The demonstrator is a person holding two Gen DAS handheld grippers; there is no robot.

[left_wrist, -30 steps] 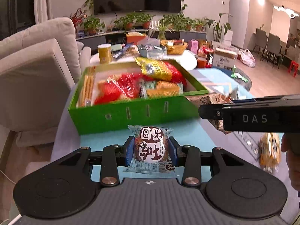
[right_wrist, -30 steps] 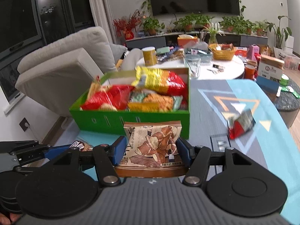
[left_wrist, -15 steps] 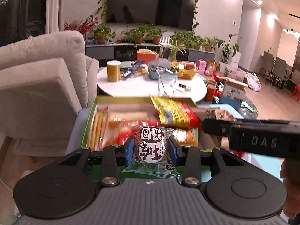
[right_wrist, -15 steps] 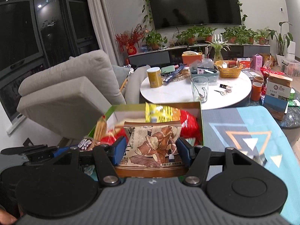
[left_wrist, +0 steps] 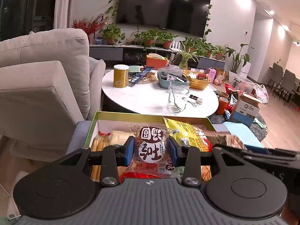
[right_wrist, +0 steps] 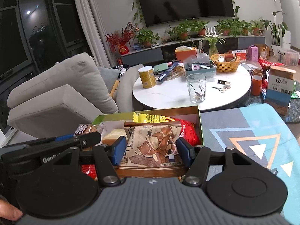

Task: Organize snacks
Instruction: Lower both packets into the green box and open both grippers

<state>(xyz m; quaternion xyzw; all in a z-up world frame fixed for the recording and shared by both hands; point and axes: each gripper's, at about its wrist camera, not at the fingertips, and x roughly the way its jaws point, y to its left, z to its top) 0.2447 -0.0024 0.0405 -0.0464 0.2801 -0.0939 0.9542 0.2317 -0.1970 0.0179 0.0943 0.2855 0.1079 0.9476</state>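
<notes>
My left gripper (left_wrist: 151, 149) was clenched on a round snack packet (left_wrist: 151, 148), its blue pads (left_wrist: 129, 151) pressing the clear wrapper from both sides; the packet carried a brown and white label with large characters. My right gripper (right_wrist: 151, 151) was clamped on a flat tan snack bag (right_wrist: 153, 144) printed with brown chip shapes. Both snacks hung over the open green box (right_wrist: 199, 123), the round one above its middle and the tan one toward its right wall. Inside the box I saw one yellow and red bag (left_wrist: 187, 133), a red pack (right_wrist: 188, 134), a pale wrapped block (right_wrist: 113, 135) and a bundle of stick biscuits (left_wrist: 99, 144). Beyond the box stood a round white table (right_wrist: 168, 95) with one glass mug (right_wrist: 196, 88), one yellow canister (right_wrist: 147, 76) and one wicker basket (right_wrist: 225, 64).
</notes>
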